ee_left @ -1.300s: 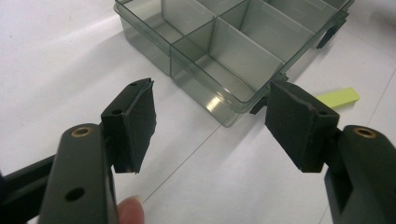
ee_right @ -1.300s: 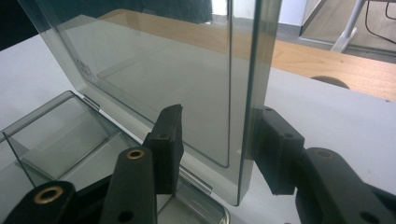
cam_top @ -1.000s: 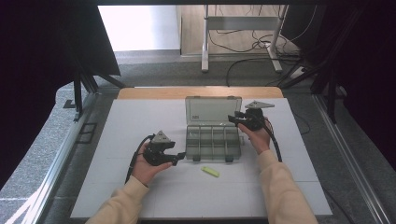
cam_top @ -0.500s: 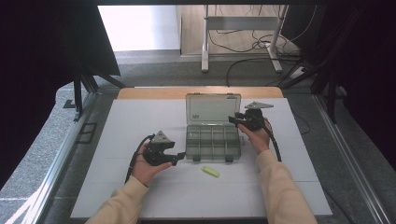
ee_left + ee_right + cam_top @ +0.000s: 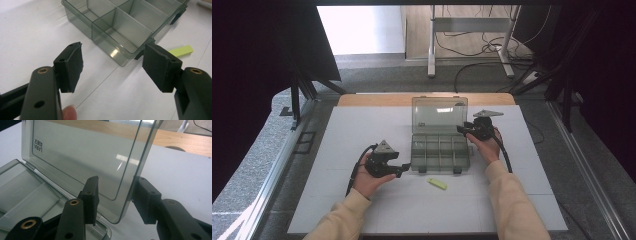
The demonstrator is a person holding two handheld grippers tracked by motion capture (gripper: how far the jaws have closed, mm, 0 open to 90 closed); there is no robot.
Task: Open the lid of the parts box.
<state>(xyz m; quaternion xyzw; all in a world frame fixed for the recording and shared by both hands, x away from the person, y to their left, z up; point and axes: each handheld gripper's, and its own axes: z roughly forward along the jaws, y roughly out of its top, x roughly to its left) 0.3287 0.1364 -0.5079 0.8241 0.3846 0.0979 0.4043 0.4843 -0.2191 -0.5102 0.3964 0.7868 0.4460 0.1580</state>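
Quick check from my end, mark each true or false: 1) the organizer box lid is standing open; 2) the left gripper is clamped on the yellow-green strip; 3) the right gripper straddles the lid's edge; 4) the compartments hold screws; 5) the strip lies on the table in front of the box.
1) True. The lid of the organizer box stands open.
2) False. The left gripper is open and holds nothing; the yellow-green strip lies apart from it on the table.
3) True. The right gripper has one finger on each side of the lid's edge, with gaps visible, so not yet clamped.
4) False. The compartments in view look empty.
5) True. It lies just in front of the box's near edge.
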